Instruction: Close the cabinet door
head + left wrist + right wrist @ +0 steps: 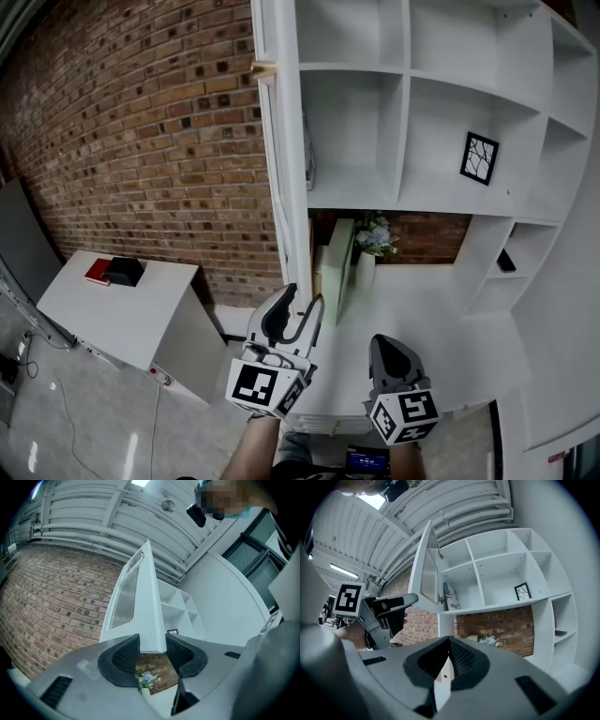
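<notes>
The left gripper, jaws spread wide, is straddling the lower edge of the cabinet door, likely a light, stiff panel best pushed there.

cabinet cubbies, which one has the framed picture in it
The lower right cubby of the block of four: the black-framed picture stands against its back wall. The cubby to its left holds a flag-printed item, and the two above look empty.

A framed picture is standing well right of a flag-printed book. Flowers are sitting before the brick wall. A red book is lying just beside a black box on a white table.
</notes>
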The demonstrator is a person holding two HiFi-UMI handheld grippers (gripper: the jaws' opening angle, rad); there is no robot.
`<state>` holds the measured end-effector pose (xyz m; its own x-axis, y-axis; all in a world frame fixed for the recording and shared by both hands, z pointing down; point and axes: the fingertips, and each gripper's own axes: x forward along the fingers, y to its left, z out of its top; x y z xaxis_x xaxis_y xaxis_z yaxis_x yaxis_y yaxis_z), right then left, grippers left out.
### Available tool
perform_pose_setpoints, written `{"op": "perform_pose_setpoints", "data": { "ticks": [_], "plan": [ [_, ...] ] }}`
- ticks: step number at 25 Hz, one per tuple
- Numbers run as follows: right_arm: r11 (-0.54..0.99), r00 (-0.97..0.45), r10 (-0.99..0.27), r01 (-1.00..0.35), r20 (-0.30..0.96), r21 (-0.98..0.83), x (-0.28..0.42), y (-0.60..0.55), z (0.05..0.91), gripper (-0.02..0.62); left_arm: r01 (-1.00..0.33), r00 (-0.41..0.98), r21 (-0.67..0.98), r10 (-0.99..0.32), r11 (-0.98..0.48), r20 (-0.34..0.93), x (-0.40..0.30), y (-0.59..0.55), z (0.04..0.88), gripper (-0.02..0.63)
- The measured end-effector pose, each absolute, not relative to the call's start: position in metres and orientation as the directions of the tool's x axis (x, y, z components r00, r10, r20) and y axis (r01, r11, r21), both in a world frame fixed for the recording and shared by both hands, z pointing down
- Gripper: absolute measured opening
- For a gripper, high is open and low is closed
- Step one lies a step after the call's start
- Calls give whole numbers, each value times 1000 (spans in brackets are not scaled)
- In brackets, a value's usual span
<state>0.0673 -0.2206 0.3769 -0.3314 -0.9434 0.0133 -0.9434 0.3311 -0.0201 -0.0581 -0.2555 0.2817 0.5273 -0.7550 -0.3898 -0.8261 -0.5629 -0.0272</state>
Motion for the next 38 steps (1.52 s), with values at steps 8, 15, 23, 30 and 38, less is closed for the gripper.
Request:
{"op": "perform_pose_setpoints", "data": {
  "ticks": [8,15,23,30,38],
  "plan": [
    [323,-324,-946,-946,18,-23,70,-223,378,1,-811,558,-50,-746,-583,-364,-40,-259,280,170],
    [294,-295,-956,-955,15,-29,84,-223,380,1,-783,599,-67,-721,-619,-347,-20,-262,280,172],
    [228,-230,-973,-973,32,-40,115,-222,391,1,-771,619,-88,-708,-631,-341,14,-277,280,172],
    [182,-185,-981,-982,53,-49,141,-228,400,1,-739,663,-140,-673,-659,-329,52,-306,279,173],
    [164,-168,-983,-985,77,-53,155,-244,409,1,-771,620,-102,-703,-629,-349,56,-354,268,164]
  ]
}}
